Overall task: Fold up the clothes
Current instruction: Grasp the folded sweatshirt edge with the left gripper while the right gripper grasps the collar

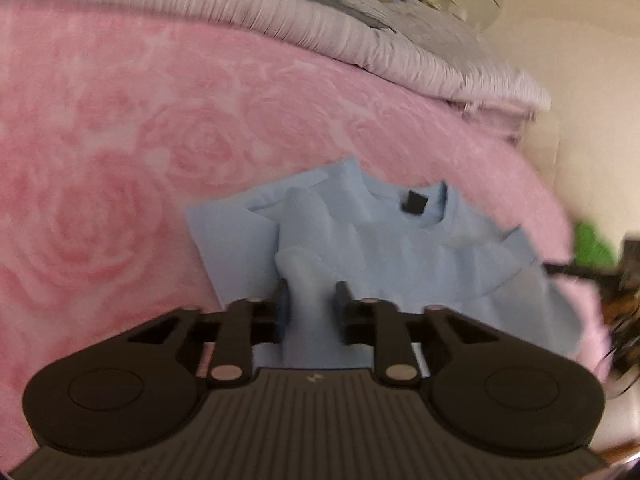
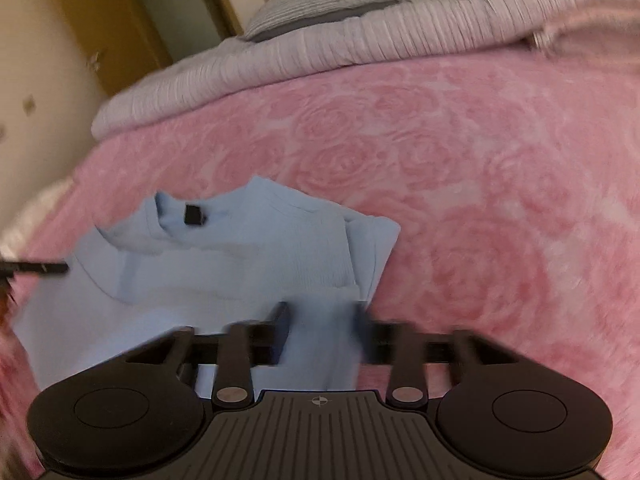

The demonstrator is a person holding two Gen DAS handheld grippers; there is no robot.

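Two pinches of cloth are what I have at this moment, one in each hand; my left hand-held gripper (image 1: 310, 306) is clamped on a raised ridge of the light blue shirt (image 1: 400, 248), the fabric bunched up between the dark pads and standing above them like a small peak; my right hand-held gripper (image 2: 322, 328) is likewise closed on a fold of the same shirt, though that view is smeared with motion and I judge the grip mostly from the cloth filling the gap between the jaws. The shirt lies on the bed, on the pink rose-patterned blanket (image 1: 120, 160), collar away from me with its small black label (image 1: 414, 202) showing inside the neckline; one sleeve already looks turned in over the body on the side seen in the right wrist view, so I take the fold to be partly under way. I hold the near hem at two spread points so the edge stays taut and square when carried toward the collar; a single pinch would let the cloth sag and twist. The ribbed grey bedding (image 1: 280, 20) beyond keeps clear of the shirt; the plush blanket may drag at the fabric, I suspect.
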